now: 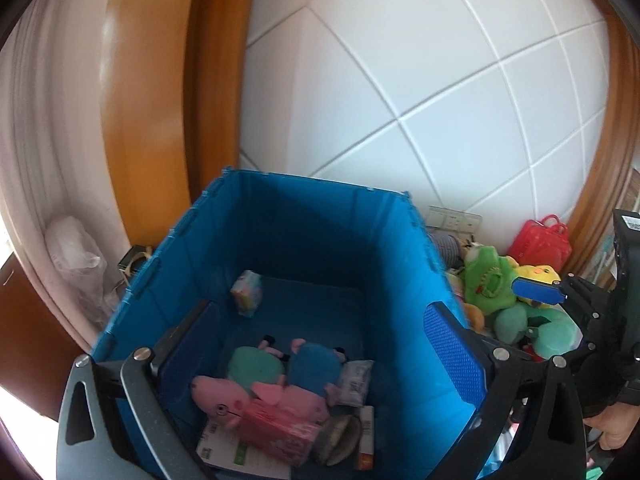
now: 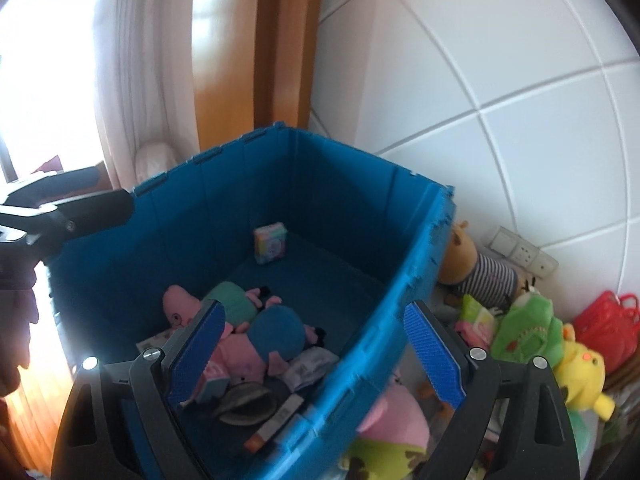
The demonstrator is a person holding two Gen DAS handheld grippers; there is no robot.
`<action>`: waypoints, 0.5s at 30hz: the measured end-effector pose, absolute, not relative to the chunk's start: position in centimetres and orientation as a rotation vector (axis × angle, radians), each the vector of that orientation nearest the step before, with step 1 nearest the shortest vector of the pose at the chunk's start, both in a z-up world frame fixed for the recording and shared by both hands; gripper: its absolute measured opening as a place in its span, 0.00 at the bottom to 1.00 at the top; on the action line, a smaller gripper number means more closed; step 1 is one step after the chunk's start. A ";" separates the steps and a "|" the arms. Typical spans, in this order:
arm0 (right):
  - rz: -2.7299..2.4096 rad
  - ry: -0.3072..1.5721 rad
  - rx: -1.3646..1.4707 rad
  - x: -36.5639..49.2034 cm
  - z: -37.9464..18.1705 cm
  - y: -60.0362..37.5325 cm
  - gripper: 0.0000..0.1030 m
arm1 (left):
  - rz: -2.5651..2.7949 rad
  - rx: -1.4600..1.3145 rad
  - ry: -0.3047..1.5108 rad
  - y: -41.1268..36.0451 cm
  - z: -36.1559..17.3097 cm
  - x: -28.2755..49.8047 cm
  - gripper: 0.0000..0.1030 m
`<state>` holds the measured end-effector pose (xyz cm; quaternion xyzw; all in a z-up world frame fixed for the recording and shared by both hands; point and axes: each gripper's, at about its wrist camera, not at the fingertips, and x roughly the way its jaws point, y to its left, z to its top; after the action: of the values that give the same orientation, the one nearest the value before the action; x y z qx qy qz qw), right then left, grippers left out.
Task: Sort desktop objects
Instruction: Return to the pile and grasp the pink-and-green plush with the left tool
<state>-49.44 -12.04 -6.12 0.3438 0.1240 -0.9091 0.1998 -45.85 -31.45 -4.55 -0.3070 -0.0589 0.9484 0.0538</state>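
- Left gripper (image 1: pixel 320 344): jaws spread wide and empty above the blue crate (image 1: pixel 400 248), placed for dropping or reaching in.
- Crate floor: pig plush toys (image 1: pixel 276 376), a pastel box (image 1: pixel 247 298) at the far wall, and packets lie collected.
- Right gripper (image 2: pixel 316 356): jaws apart, empty, straddling the crate's right rim.
- Right of the crate: a green plush (image 2: pixel 524 334) and a yellow plush (image 2: pixel 582 374) lie outside.

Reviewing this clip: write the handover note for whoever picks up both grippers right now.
Left gripper: open, empty, over the blue crate.
Right gripper: open, empty, straddling the crate's right wall.
Done: pig plush toys, a small pastel box and some small packets already lie in the crate.
Left: green plush, yellow plush, striped-shirt plush and the red basket remain outside, right of the crate.
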 end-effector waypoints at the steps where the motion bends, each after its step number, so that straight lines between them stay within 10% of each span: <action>1: -2.553 0.336 0.955 -48.7 -6.1 -11.1 0.89 | 2.871 -0.931 -0.175 -30.6 -4.5 -45.6 1.00; 15: -2.734 0.210 1.106 -41.4 -9.5 8.5 0.91 | 2.630 -0.983 -0.017 -12.1 -7.5 -42.6 1.00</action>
<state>-41.39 8.48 -9.49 0.3725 0.0706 -0.9207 0.0925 -42.58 -12.14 -7.48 -0.3454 -0.0061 0.9236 0.1660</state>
